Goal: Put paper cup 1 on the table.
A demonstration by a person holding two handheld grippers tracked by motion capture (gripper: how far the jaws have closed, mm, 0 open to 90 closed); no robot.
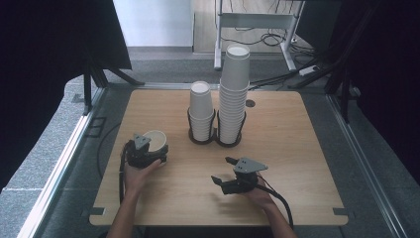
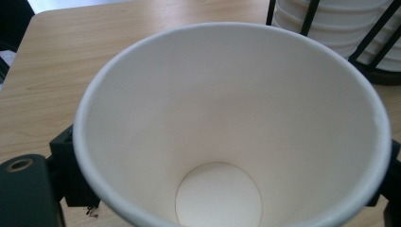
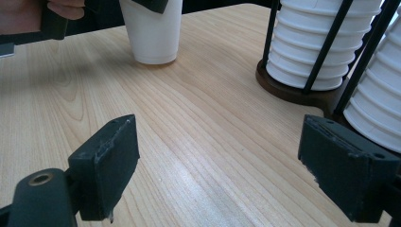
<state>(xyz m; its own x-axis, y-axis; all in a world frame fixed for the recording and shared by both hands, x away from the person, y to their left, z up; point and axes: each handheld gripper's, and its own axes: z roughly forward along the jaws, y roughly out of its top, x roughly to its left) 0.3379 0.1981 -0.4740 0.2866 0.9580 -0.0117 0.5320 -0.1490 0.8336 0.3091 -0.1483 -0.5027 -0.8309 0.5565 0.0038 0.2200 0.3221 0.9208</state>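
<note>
**One cup gripped, two stacks in the rack**

The left tool [image 1: 148,154] pinches a single white paper cup [image 1: 155,141] standing upright on the counter [image 1: 297,163], left of the rack [image 1: 215,139]. Its jaws are mostly hidden behind the cup's wall. The right tool [image 1: 224,171] hangs spread with nothing between its jaws. Two cup stacks [image 1: 233,94] fill the rack; individual cups cannot be counted.

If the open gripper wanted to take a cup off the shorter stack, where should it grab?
Probably the side wall of the top white paper cup, just under its rim, coming in level from the front. That cup sticks up above the black wire holder, so nothing blocks it there, and its round, upward-widening wall suits two jaws. The right gripper stands open, jaws wide apart.
</note>
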